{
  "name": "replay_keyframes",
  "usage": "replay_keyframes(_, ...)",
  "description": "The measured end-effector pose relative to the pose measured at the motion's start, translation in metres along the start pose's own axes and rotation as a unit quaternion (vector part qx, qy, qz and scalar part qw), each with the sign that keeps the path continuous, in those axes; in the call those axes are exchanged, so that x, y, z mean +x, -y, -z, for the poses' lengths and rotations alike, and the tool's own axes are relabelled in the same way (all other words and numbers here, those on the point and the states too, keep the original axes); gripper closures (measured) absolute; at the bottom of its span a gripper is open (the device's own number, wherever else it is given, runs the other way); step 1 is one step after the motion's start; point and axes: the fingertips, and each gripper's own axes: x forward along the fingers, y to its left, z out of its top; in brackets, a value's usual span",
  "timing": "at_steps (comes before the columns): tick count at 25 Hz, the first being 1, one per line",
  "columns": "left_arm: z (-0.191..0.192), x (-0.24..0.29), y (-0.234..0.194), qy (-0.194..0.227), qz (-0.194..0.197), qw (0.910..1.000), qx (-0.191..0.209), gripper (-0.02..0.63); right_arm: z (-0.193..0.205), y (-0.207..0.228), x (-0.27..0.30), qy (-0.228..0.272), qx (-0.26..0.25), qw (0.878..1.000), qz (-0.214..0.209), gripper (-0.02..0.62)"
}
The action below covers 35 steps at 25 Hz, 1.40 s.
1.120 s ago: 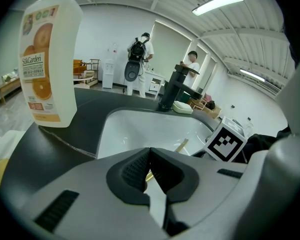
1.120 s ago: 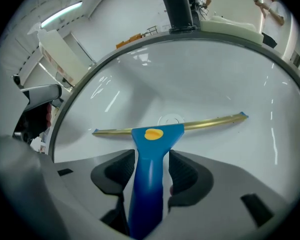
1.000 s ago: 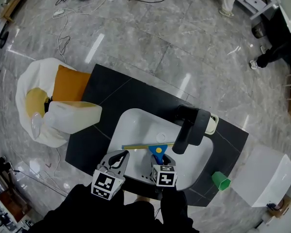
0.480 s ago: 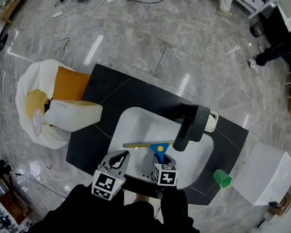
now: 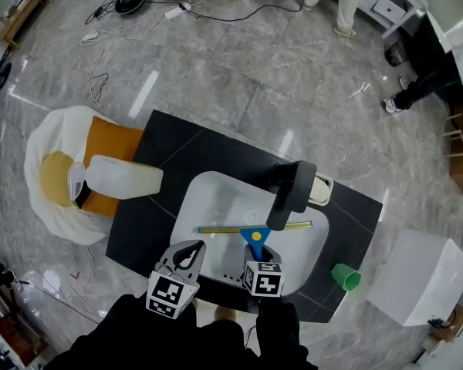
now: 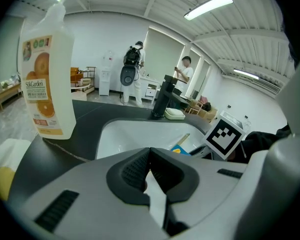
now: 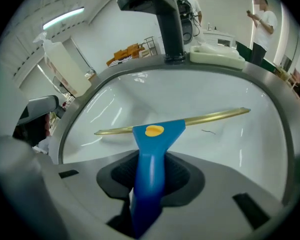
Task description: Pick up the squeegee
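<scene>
The squeegee [image 5: 254, 234] has a blue handle with a yellow dot and a long brass-coloured blade, and it hangs over the white sink [image 5: 191, 203]. My right gripper [image 5: 256, 252] is shut on the blue handle; its jaws have just been closing with the handle between them. In the right gripper view the squeegee [image 7: 154, 134] stands up from the right gripper [image 7: 150, 179], its blade lying across the basin. My left gripper [image 5: 188, 251] hovers at the sink's near left rim, shut and empty. The left gripper [image 6: 150, 170] shows its pads together in the left gripper view.
A black faucet [image 5: 289, 195] arches over the sink, with a soap dish [image 5: 321, 190] beside it. A detergent bottle [image 5: 123, 177] lies on the black counter [image 5: 216, 149] at left, and a green cup [image 5: 346, 277] stands at right. A white box [image 5: 420, 280] and a cushion [image 5: 58, 168] flank the counter.
The right gripper has closed on the blue handle and risen a little with the squeegee, whose blade end now shows past the faucet. The left gripper has risen slightly too.
</scene>
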Motion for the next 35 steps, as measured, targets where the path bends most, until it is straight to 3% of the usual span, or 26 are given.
replay_keyframes(15, -0.049, -0.075, 0.057, 0.073, -0.012, 0.9964, 0.041, 0.588, -0.024, -0.007, -0.112, 0.087, -0.037, 0.995, 0.015, 0.463)
replay_keyframes(26, -0.056, -0.14, 0.117, 0.123, -0.026, 0.9902, 0.061, 0.588, -0.001, -0.009, -0.215, 0.162, -0.045, 0.985, 0.025, 0.463)
replay_keyframes(35, -0.062, -0.189, 0.17, 0.171, -0.039, 0.9814, 0.079, 0.588, 0.026, -0.006, -0.307, 0.236, -0.049, 0.97, 0.031, 0.463)
